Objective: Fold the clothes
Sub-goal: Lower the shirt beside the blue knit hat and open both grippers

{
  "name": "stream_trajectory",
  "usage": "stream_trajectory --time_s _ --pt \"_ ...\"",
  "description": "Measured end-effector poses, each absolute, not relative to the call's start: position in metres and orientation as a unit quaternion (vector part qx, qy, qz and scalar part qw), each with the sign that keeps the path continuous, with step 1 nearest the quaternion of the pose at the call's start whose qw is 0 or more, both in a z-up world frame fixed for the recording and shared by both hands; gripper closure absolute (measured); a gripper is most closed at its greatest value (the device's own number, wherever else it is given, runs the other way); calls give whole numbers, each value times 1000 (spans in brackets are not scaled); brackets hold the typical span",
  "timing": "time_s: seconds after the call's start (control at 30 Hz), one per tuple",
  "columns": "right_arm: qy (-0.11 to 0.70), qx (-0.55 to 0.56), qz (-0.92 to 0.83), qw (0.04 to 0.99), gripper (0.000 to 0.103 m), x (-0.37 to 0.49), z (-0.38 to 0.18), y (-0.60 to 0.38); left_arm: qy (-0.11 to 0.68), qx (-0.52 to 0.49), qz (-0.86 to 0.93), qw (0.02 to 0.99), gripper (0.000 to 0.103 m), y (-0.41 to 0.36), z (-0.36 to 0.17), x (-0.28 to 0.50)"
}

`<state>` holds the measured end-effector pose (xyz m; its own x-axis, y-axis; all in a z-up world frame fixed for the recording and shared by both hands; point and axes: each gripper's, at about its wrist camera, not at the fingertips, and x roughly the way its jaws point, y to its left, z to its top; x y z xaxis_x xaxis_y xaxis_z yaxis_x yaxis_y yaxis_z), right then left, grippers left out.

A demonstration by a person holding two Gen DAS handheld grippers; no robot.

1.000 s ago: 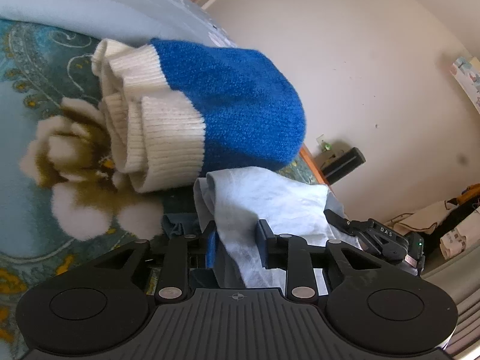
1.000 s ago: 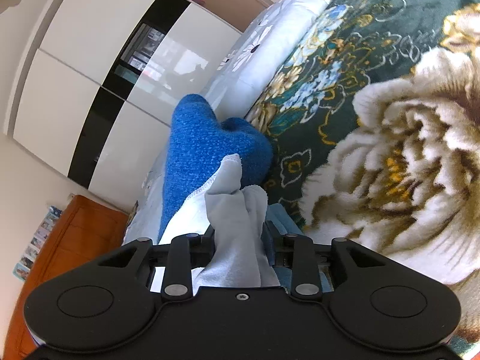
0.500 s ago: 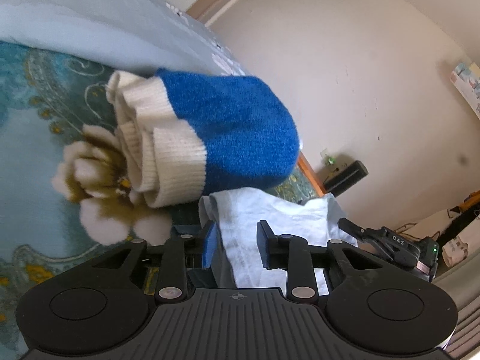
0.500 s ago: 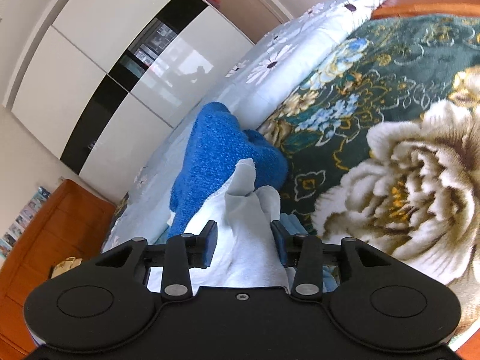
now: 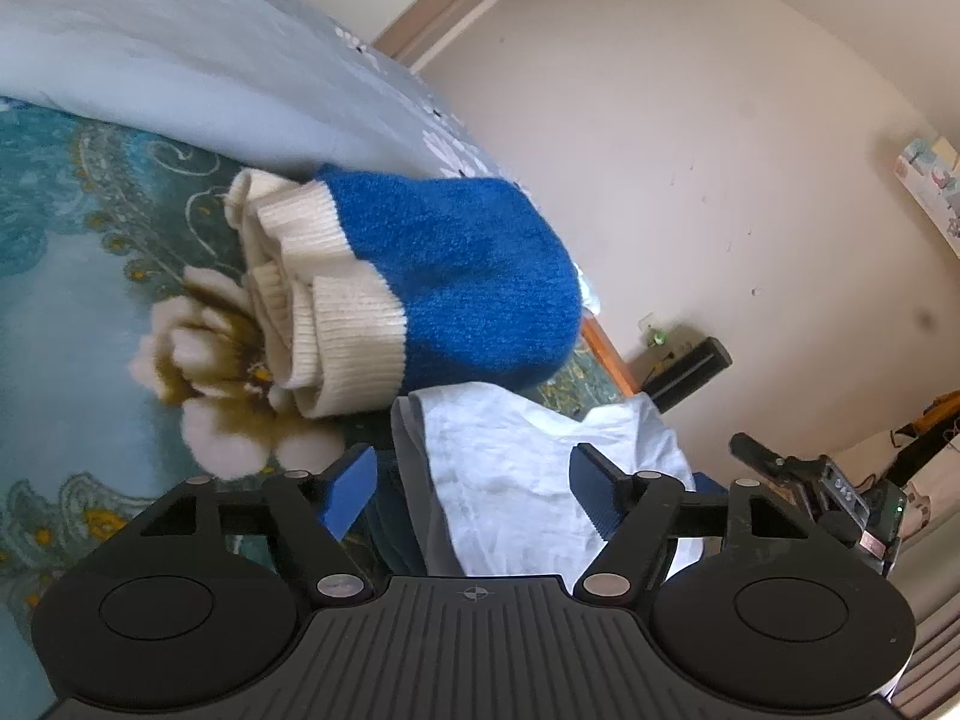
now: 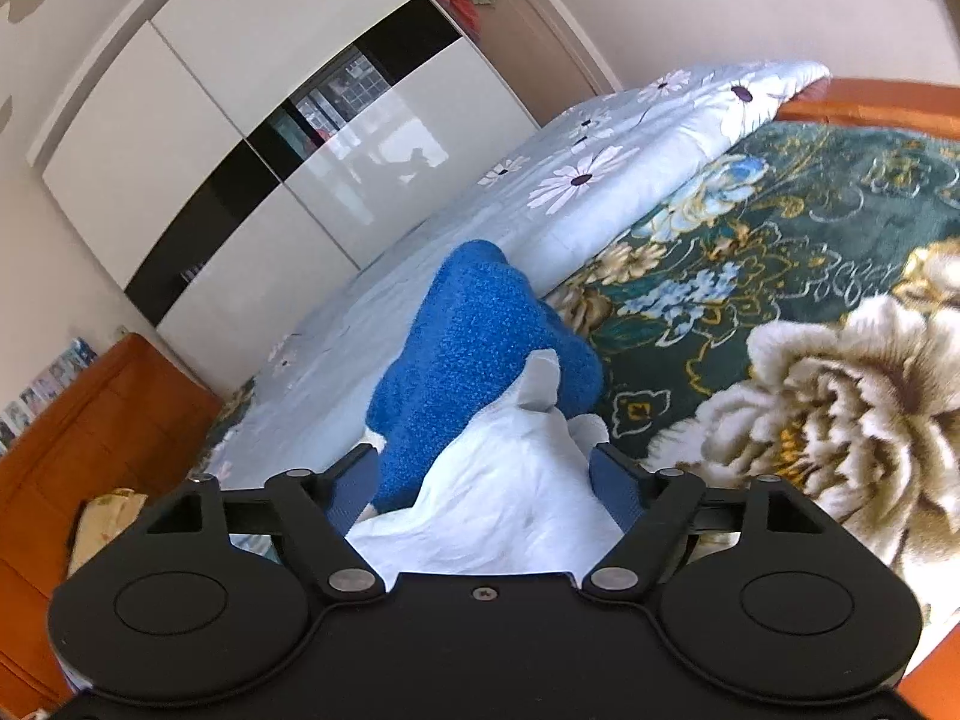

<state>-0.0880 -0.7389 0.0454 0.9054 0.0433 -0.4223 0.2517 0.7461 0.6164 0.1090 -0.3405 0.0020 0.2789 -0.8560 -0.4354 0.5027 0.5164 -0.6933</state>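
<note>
A pale blue-white garment (image 5: 510, 468) lies crumpled on the flowered green blanket (image 5: 72, 276), right in front of both grippers. My left gripper (image 5: 474, 483) is open, its jaws spread wide on either side of the cloth. My right gripper (image 6: 486, 480) is open too, with the same garment (image 6: 510, 480) bunched loose between its jaws. A folded blue and cream sweater (image 5: 420, 282) lies just beyond the garment; it also shows in the right wrist view (image 6: 474, 354). The other gripper (image 5: 822, 492) shows at the right edge of the left wrist view.
A light blue daisy-print quilt (image 6: 600, 180) lies along the far side of the bed. An orange wooden bed frame (image 6: 870, 102) borders the blanket. A white and black wardrobe (image 6: 240, 138) stands behind. A black box (image 5: 690, 366) sits by the cream wall.
Both grippers have opened and let go of the pale garment, which now lies loose between their jaws. Both have drawn back a little from the sweater.
</note>
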Motion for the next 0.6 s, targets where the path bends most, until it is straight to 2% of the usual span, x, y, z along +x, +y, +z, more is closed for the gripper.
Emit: stream_trajectory --time_s 0.03,0.13,0.3,0.6 --pt "206 354 -53 911 16 -90 47 -738 406 -215 -440 772 25 -340 3 108" --pt "193 358 -47 912 5 -95 53 -735 401 -213 -440 775 18 -338 7 104" --pt "183 351 -36 918 1 -102 63 -727 391 -216 -439 779 1 -335 12 99" --pt "180 321 -3 930 1 -111 77 -708 389 -221 -431 783 0 -334 19 92"
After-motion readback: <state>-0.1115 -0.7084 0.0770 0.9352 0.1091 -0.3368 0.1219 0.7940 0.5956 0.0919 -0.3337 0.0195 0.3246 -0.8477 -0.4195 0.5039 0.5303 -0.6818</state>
